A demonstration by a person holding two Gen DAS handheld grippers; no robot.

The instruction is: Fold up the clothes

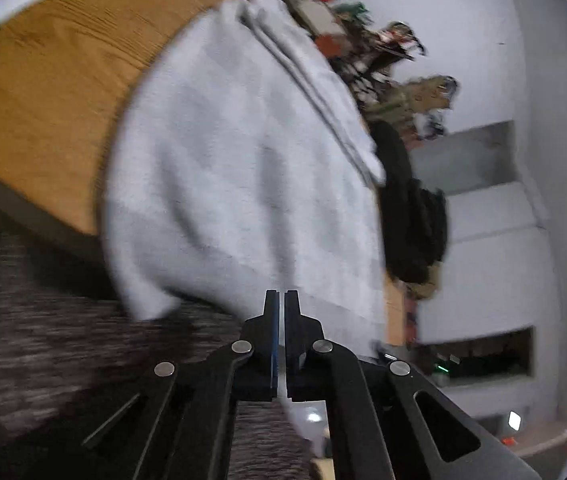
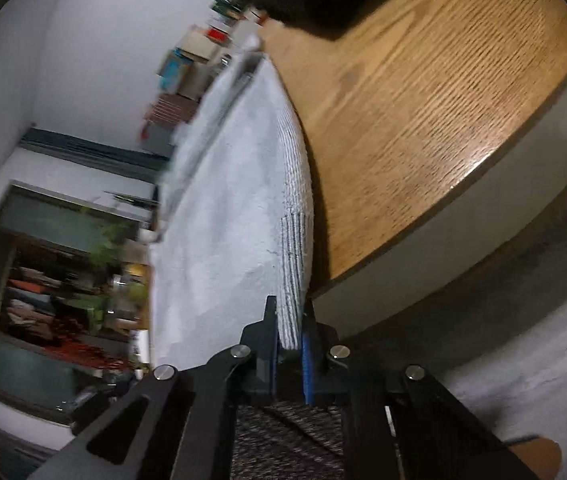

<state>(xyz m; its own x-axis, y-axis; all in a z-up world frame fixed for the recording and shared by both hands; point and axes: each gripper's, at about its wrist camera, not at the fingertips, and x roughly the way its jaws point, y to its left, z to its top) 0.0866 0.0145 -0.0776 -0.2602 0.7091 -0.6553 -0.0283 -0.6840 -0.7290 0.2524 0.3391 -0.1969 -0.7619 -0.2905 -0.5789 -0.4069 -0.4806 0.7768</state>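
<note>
Garment (image 1: 243, 168), pale grey, ribbed hem, draped over table (image 1: 55, 80)

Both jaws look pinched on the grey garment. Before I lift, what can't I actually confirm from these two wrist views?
- Left wrist view: the left gripper has its jaws nearly together; motion blur hides how much grey garment lies between them.
- Right wrist view: the right gripper covers the ribbed hem end.
- Both views: the garment's type and far edge are unreadable.
</note>
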